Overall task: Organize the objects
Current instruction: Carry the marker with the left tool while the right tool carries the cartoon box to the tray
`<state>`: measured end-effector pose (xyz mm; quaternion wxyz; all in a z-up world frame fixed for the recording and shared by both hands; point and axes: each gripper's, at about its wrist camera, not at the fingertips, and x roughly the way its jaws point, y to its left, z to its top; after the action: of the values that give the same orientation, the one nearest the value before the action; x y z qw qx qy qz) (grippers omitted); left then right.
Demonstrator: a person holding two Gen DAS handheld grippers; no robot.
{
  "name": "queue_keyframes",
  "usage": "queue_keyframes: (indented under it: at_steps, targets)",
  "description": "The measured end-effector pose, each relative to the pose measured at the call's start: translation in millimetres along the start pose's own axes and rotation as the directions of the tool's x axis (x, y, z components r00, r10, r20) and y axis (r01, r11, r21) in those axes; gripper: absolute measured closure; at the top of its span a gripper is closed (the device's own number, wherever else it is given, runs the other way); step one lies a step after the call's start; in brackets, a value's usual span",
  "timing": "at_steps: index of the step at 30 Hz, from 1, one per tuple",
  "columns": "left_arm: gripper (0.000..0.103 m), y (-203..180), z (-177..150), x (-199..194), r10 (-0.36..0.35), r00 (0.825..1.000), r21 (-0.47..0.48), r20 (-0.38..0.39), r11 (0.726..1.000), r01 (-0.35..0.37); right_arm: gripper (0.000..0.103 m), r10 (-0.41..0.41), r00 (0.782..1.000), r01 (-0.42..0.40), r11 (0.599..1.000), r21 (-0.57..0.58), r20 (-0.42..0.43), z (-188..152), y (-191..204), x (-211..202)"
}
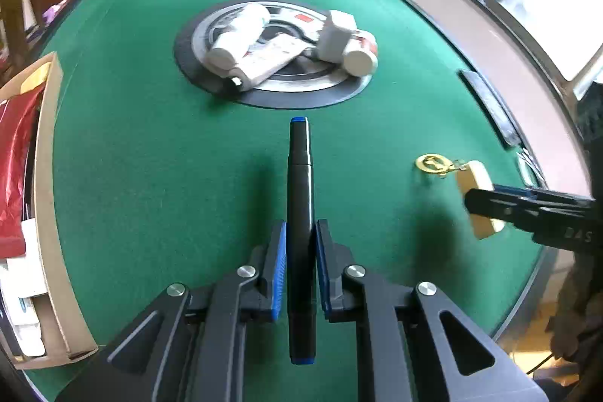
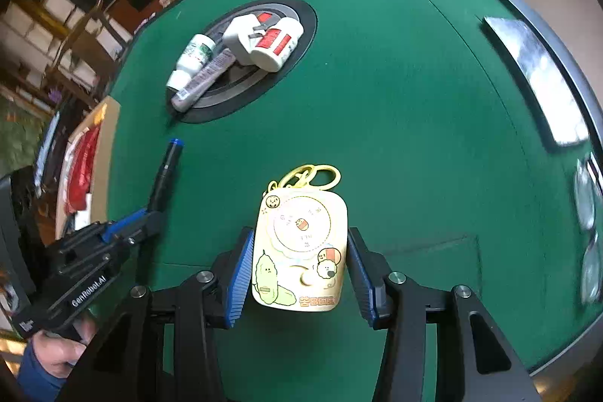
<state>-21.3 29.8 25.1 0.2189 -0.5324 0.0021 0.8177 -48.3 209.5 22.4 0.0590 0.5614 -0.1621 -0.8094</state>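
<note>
Left wrist view takes in the round green felt worktop [image 1: 158, 153], with a shallow cardboard box [image 1: 45, 213] of red and white packets at its left edge. At the worktop's middle sits a grey and black round disc [image 1: 301, 93]; piled on it are a white plastic bottle with a green label [image 2: 196, 53], a white plug adapter [image 2: 241, 38], a white jar with a red label [image 2: 277, 46] and a slim grey tube [image 2: 205, 76], all lying on their sides and touching one another.

Nearer the cameras, the left claw [image 1: 300, 268] is closed tight on a slim black marker pen with blue ends [image 1: 300, 198], its blue pads pressing the barrel from both sides. The pen's long axis runs straight along the claw's fingers, one blue end pointing away toward the disc and the other back toward the camera; it appears raised off the felt.

From the right wrist view, the right claw [image 2: 299, 274] stands about half open around a cream rounded-rectangle keychain gadget with cartoon stickers [image 2: 301, 243]. Its left pad touches the gadget's edge, while the right pad seems just apart. The gadget's long axis follows the fingers, and its yellow clip ring [image 2: 312, 174] points away toward the worktop's far side. A hand [image 2: 60, 353] grips the left claw's handle.
</note>
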Motion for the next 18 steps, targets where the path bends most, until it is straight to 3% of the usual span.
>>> queue_keyframes:
  at_steps: [10, 18]
  targets:
    - [0.089, 8, -2, -36, -0.045, 0.998, 0.096, 0.038, 0.995, 0.042, 0.052, 0.067, 0.996, -0.071, 0.995, 0.075, 0.051, -17, 26, -18]
    - [0.089, 32, -11, -58, -0.063, 0.996, 0.097, 0.062, 0.994, 0.057, 0.052, 0.072, 0.994, -0.074, 0.997, 0.026, 0.077, -16, 67, -16]
